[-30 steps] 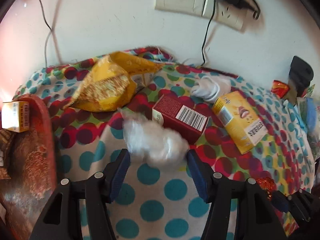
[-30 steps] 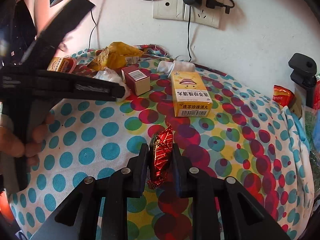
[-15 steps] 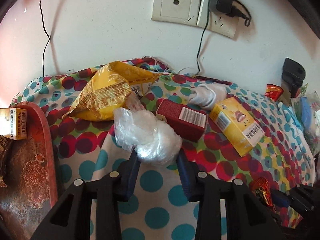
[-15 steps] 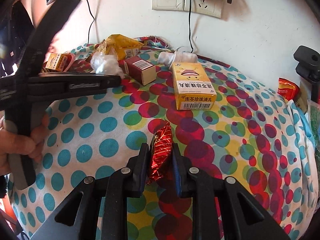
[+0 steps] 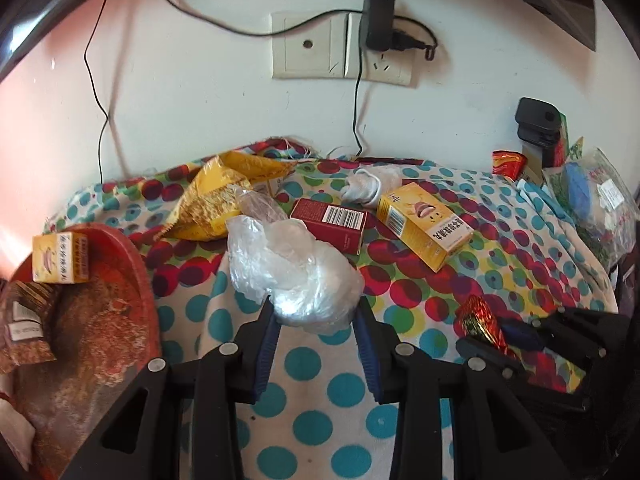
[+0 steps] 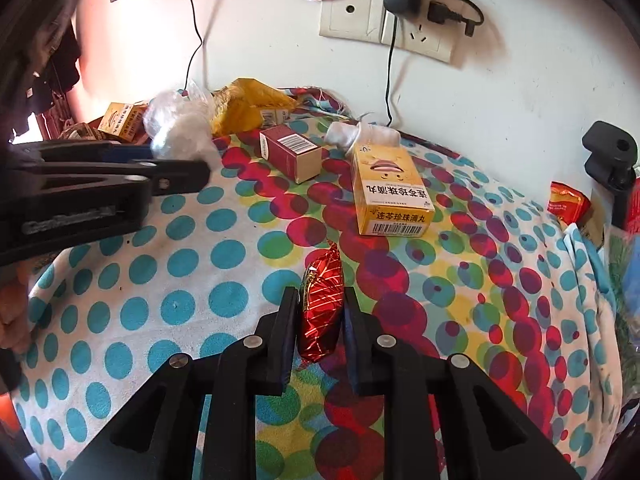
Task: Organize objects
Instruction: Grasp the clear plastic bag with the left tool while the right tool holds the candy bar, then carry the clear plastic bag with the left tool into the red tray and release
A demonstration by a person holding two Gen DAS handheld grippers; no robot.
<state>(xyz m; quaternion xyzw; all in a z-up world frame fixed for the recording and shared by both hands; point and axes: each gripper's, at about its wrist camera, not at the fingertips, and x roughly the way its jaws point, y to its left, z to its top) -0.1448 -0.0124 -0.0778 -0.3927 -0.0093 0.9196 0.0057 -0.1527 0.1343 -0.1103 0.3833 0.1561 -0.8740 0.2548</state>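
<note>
My left gripper [image 5: 316, 314] is shut on a crumpled clear plastic bag [image 5: 294, 274] and holds it above the dotted cloth; the bag [image 6: 180, 128] also shows in the right wrist view, far left. My right gripper [image 6: 320, 308] is shut on a red foil candy [image 6: 322, 300], low over the cloth; the same candy [image 5: 480, 318] appears at the right of the left wrist view. On the cloth lie a dark red box [image 5: 330, 226], a yellow box [image 5: 424, 224], a torn yellow packet [image 5: 220, 200] and a white sock [image 5: 370, 186].
A red tray [image 5: 132, 276] at the left holds a small yellow box [image 5: 58, 258] and brown packets. A wall with a socket and charger [image 5: 378, 18] stands behind the table. Snack bags [image 5: 592, 200] and a black clamp [image 5: 536, 120] crowd the right edge.
The left gripper's jaws closed on the plastic bag, then lifted it and drew it back off the cloth. The right gripper stayed put with the candy.
</note>
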